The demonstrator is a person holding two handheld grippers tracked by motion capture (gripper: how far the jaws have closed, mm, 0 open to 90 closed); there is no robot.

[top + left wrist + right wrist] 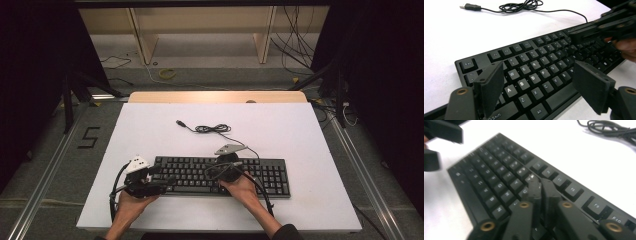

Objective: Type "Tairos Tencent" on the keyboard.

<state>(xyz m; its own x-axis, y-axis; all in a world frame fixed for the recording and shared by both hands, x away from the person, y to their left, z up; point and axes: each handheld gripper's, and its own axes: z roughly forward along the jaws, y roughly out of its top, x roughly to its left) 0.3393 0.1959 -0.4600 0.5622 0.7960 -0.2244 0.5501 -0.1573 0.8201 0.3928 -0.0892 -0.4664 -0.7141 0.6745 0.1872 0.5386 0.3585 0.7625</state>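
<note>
A black keyboard (222, 175) lies across the near middle of the white table (150, 130). Its thin black cable (212, 129) is loosely coiled behind it and ends in a USB plug (470, 6). My left gripper (536, 72) hovers over the keyboard's left end, jaws wide apart above the letter keys with nothing between them. My right gripper (540, 182) points down at the key rows near the keyboard's middle. Its two jaws stand together, tips just over the keys, holding nothing. In the high view the left gripper (162, 182) sits at the keyboard's left edge and the right gripper (226, 170) over its centre.
The table's far wooden edge (217, 96) faces a shelf frame and loose floor cables. Bare white surface lies left, right and behind the keyboard. A metal rail (45, 170) runs along the floor at the left.
</note>
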